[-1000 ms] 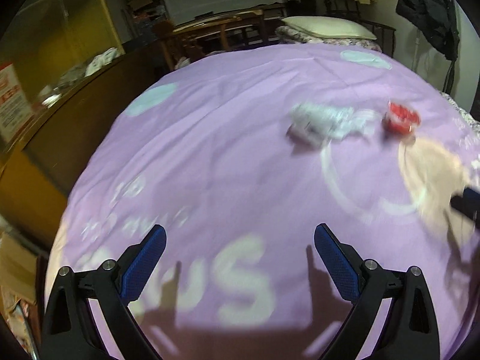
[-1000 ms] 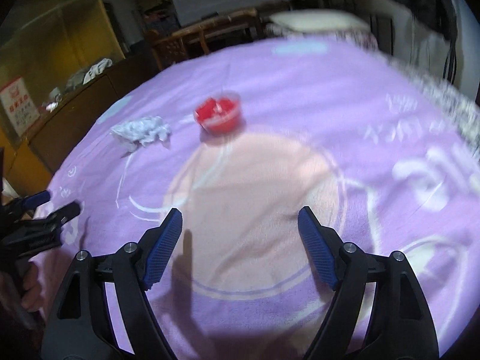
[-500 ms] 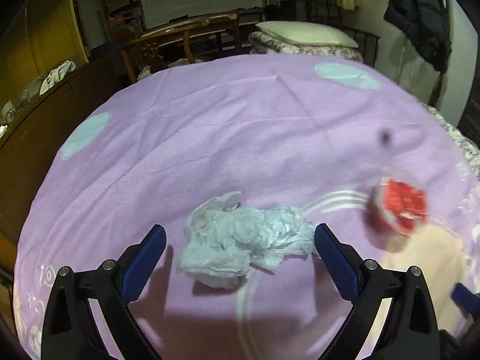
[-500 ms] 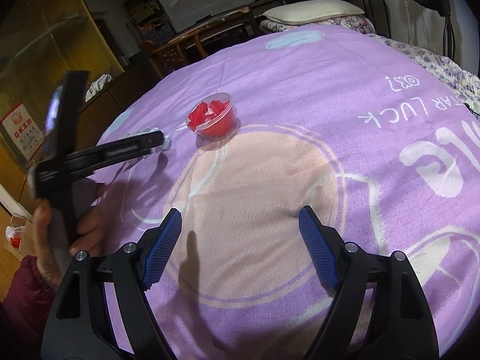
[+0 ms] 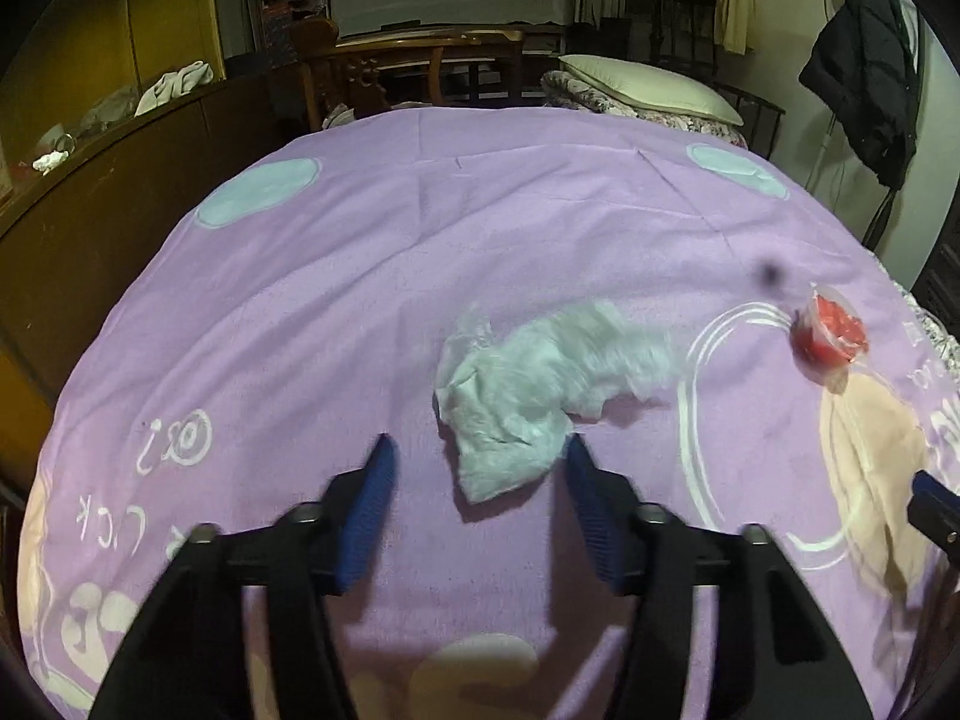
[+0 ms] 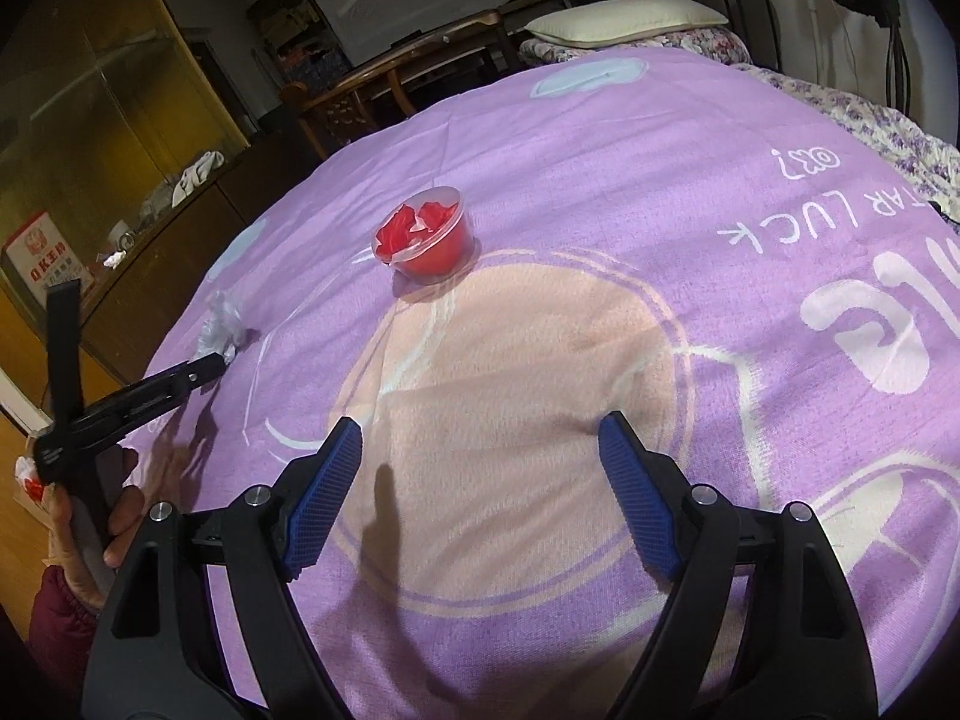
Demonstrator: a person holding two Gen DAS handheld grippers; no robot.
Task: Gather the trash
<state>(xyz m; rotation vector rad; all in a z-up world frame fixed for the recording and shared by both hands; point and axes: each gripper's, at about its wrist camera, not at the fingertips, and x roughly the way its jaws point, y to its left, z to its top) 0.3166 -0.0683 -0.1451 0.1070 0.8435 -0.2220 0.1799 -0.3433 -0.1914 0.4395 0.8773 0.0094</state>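
Observation:
A crumpled white plastic bag [image 5: 540,384] lies on the purple blanket [image 5: 420,252]. My left gripper [image 5: 477,462] is open, its fingers on either side of the bag's near end, the right finger [image 5: 585,498] touching its edge. A clear cup of red scraps [image 5: 831,336] stands to the right. In the right wrist view the cup [image 6: 426,237] stands ahead and left of my open, empty right gripper [image 6: 480,462]. The bag [image 6: 219,324] and the left gripper [image 6: 204,369] show at far left.
A wooden cabinet [image 5: 90,192] runs along the blanket's left side. Wooden chairs [image 5: 420,72] and a pillow [image 5: 648,87] lie beyond the far edge. A dark jacket [image 5: 864,66] hangs at the right. A hand [image 6: 90,516] holds the left gripper.
My left gripper swung onto the white bag, and its fingers have narrowed around the bag's near end. The right gripper has stayed nearly still, open above the blanket.

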